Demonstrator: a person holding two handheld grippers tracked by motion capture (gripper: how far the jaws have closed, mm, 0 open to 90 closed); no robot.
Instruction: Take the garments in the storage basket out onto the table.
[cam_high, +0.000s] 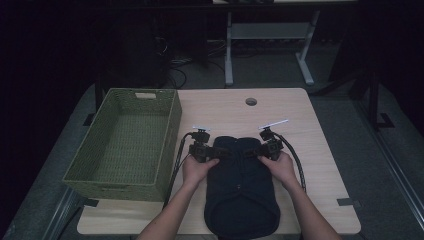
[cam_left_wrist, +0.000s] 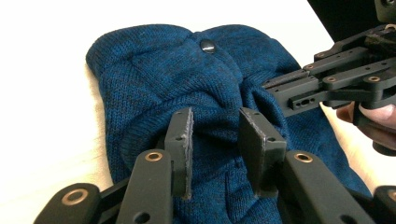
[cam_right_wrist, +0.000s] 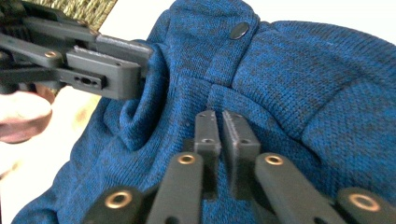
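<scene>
Forearms come in from the bottom edge of the high view, each hand carrying one of the tongs to the far end of a dark blue knitted sweater (cam_high: 241, 187) that lies flat on the light wooden table (cam_high: 320, 165), its near hem reaching the table's front edge. Left tongs (cam_high: 212, 153) and right tongs (cam_high: 251, 152) face each other across the garment's collar end, close together.

From the left gripper view, the left tongs (cam_left_wrist: 215, 135) stand partly apart with a raised fold of the knit bunched between the two pads; the fabric fills the gap and the pads (cam_left_wrist: 184, 140) seem to press on it, so they look to be gripping that fold. A dark snap button (cam_left_wrist: 207, 45) sits on the collar beyond.

From the right gripper view, the right tongs (cam_right_wrist: 223, 133) are nearly closed, only a thin slit between the pads, lying on the knit; whether any fabric is pinched in that slit I cannot tell.

Left of the sweater, just beside it, a green woven basket (cam_high: 172, 127) stands on the table.
</scene>
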